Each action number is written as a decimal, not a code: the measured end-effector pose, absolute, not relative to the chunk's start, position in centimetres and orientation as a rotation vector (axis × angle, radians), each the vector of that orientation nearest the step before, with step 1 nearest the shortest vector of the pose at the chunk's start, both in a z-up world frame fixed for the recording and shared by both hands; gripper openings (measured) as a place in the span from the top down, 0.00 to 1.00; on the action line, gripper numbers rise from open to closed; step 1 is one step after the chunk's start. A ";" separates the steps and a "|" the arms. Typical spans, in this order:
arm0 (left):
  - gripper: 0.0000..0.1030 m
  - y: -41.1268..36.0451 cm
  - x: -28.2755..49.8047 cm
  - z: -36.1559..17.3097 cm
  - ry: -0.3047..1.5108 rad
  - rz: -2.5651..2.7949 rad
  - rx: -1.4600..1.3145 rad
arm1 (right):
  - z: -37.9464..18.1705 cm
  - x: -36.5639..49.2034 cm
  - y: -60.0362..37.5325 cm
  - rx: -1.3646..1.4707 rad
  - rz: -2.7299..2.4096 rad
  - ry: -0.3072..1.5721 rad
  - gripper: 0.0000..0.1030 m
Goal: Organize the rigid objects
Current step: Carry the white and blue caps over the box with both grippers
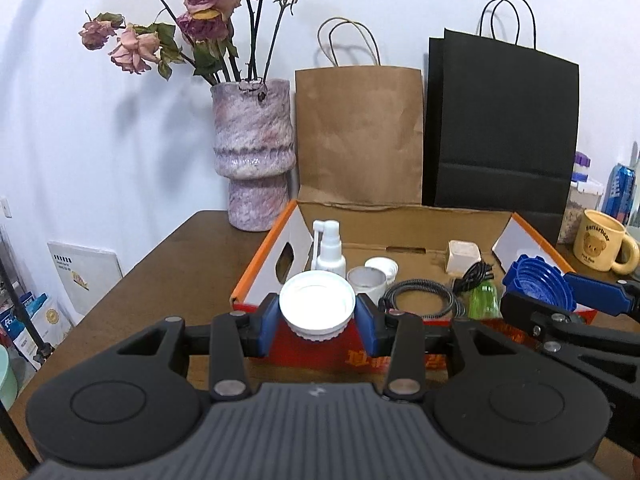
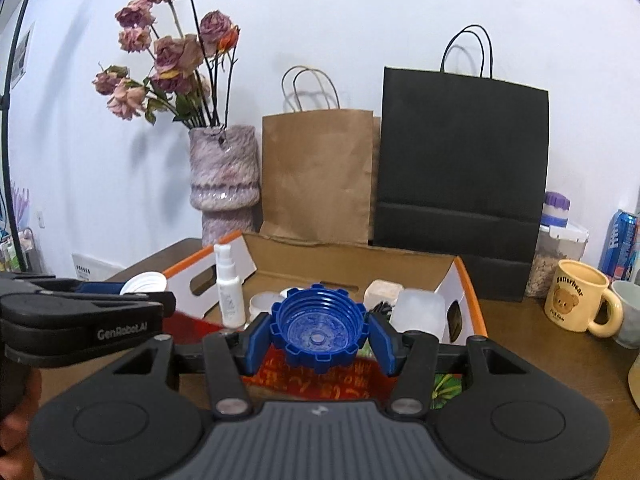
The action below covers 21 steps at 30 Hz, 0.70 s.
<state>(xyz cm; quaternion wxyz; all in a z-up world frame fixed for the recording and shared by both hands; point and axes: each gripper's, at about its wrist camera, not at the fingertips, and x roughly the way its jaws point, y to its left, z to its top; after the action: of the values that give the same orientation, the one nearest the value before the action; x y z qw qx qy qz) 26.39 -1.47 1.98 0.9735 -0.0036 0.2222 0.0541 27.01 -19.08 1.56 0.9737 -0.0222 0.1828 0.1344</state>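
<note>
Now | left tongs (image 1: 317,318) clamp white cap (image 1: 317,305), frame centre | right tongs (image 2: 319,339) clamp blue cap (image 2: 319,327), frame centre | cardboard box (image 1: 400,224) behind both, on tabletop (image 1: 168,264)

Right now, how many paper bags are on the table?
2. The brown paper bag stands against the wall behind the cardboard box; the black paper bag stands right beside it. More could be hidden behind them.
</note>
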 end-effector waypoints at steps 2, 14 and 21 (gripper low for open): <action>0.60 -1.4 26.6 2.2 0.444 0.110 -0.014 | 1.8 27.3 -19.1 -0.042 0.268 0.360 0.50; 0.60 -1.7 28.7 3.1 0.419 0.111 -0.029 | 2.7 29.7 -18.9 -0.028 0.264 0.336 0.50; 0.60 -2.2 30.7 3.3 0.407 0.112 -0.026 | 2.7 31.7 -19.0 -0.030 0.254 0.332 0.50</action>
<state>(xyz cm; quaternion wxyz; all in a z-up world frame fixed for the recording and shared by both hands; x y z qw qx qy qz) 30.71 -2.25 3.26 0.9777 -0.0128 0.2021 0.0556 31.72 -19.02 2.74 0.9781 -0.0149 0.1648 0.1261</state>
